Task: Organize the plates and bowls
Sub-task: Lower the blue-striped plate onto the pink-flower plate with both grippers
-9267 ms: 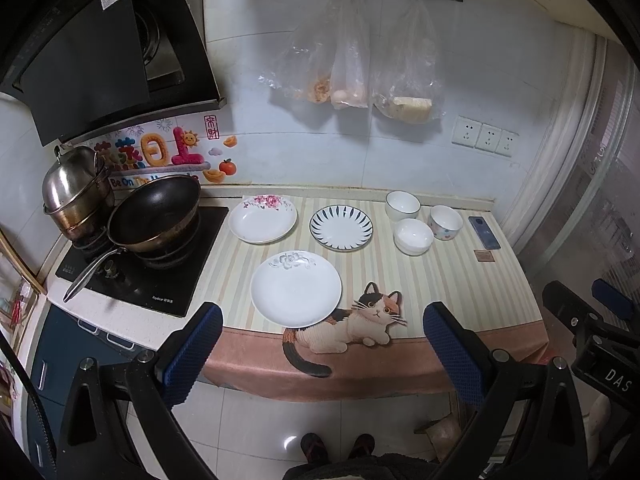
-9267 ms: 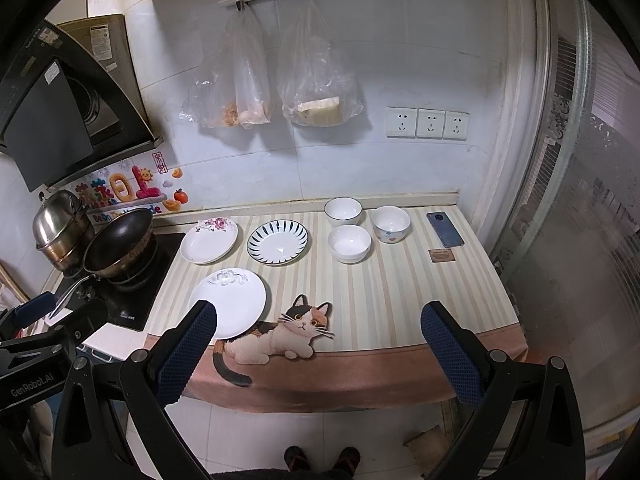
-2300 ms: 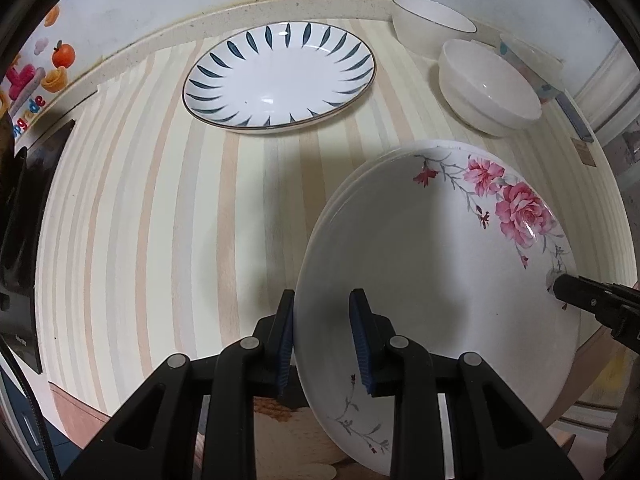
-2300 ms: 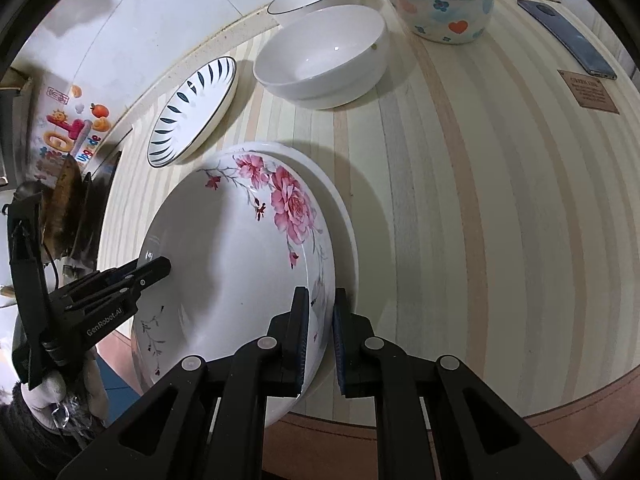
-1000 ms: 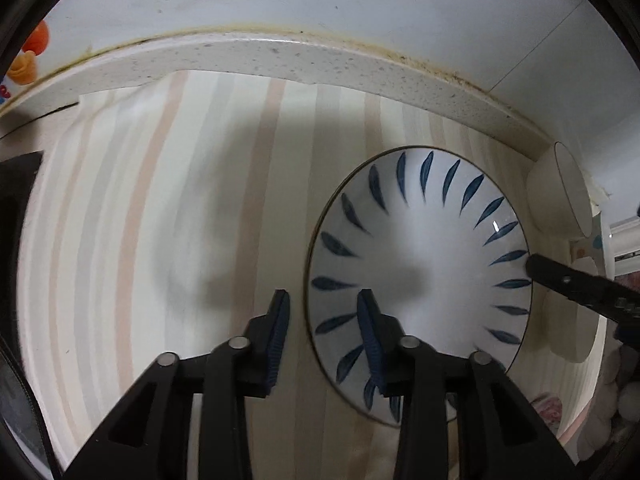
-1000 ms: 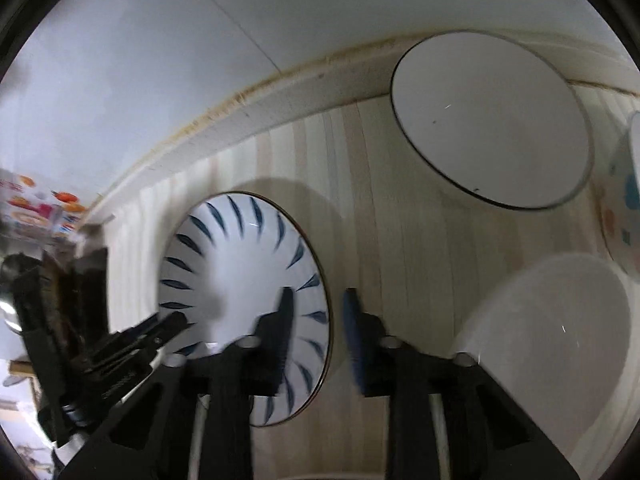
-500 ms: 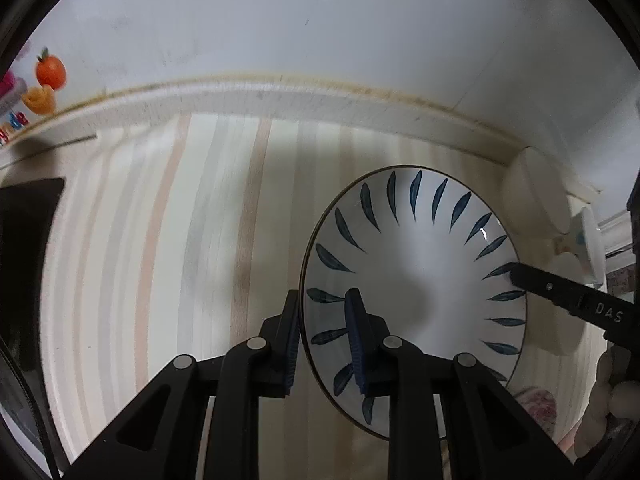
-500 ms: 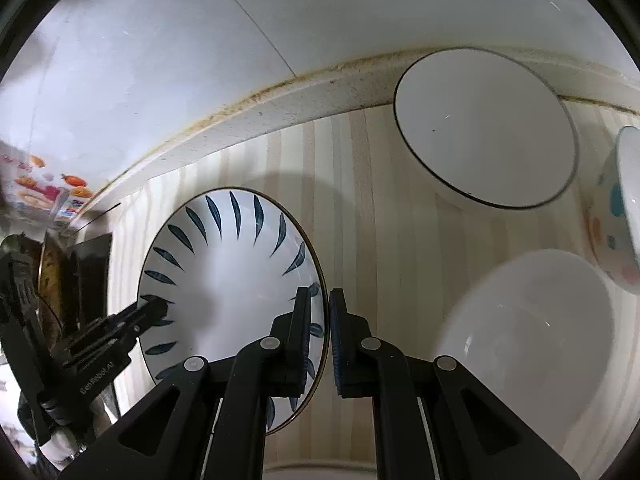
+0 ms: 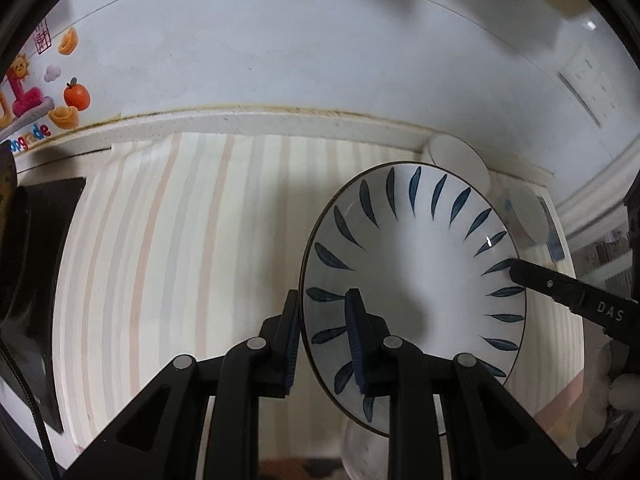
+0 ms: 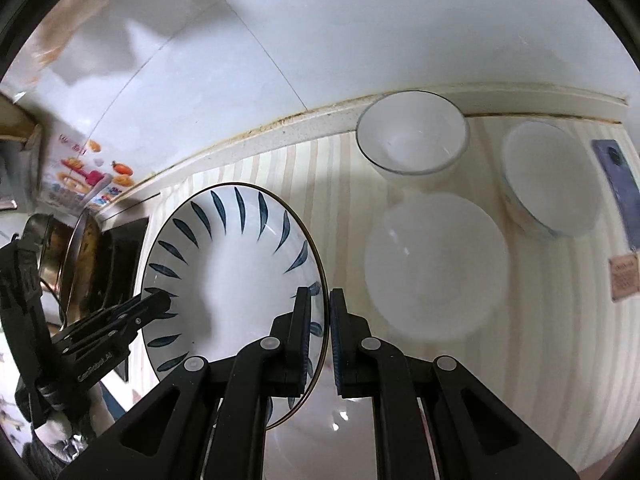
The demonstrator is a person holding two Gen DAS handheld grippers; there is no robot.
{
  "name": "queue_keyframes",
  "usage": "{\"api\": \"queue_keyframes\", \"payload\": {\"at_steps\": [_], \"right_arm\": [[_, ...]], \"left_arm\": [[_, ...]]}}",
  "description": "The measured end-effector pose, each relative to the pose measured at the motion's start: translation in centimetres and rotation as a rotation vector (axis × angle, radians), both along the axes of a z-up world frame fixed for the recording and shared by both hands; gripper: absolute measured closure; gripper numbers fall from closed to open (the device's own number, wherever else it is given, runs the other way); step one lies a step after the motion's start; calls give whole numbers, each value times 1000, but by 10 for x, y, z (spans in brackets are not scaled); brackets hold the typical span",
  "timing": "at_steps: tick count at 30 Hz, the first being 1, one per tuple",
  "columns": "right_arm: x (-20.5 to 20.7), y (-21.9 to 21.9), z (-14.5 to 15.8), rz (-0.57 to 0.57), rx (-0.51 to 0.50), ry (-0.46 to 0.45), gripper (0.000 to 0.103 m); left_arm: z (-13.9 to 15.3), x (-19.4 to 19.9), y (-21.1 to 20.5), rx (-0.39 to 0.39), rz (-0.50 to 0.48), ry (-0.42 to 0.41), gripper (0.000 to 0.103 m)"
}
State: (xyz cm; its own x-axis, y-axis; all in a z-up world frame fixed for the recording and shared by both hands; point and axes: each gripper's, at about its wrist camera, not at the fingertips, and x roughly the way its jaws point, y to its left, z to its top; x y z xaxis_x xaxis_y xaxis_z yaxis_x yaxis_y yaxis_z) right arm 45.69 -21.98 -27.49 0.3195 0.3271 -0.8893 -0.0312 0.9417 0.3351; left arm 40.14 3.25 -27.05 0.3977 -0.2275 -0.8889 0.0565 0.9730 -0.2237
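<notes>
A white plate with blue leaf marks (image 9: 416, 264) is held above the striped counter by both grippers. My left gripper (image 9: 324, 312) is shut on its left rim. My right gripper (image 10: 319, 312) is shut on its right rim; the plate also shows in the right wrist view (image 10: 228, 264). Three bowls stand to the right: a dark-rimmed white bowl (image 10: 412, 136), a plain white bowl (image 10: 436, 264) and a patterned bowl (image 10: 548, 184). A white plate's edge (image 10: 320, 436) shows below the held plate.
A black stove (image 9: 36, 280) with a pan and pot (image 10: 80, 252) is at the left. A phone (image 10: 616, 184) and a small card (image 10: 624, 276) lie at the right. The tiled wall (image 9: 280, 60) rises behind the counter's back ledge.
The blue-leaf plate has risen off the counter and come back toward the front, held by both grippers. The bowls now look farther away.
</notes>
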Motion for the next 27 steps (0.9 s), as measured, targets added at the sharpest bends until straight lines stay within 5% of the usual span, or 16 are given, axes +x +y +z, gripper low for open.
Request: {"api": "queue_keyframes", "payload": {"at_steps": [5,12,27], "right_arm": [[-46,-23,9,7,-20,1,92],[-96,-44,-16,5,-18,54,92],[-133,-52,-68,11,-39,121,92]], "left_arm": [[-3,-33,-22,-4,-21,21,84],[-23,-66,-44,16,-36,67,83],[-65,-88,-68,108,-45,129,83]]}}
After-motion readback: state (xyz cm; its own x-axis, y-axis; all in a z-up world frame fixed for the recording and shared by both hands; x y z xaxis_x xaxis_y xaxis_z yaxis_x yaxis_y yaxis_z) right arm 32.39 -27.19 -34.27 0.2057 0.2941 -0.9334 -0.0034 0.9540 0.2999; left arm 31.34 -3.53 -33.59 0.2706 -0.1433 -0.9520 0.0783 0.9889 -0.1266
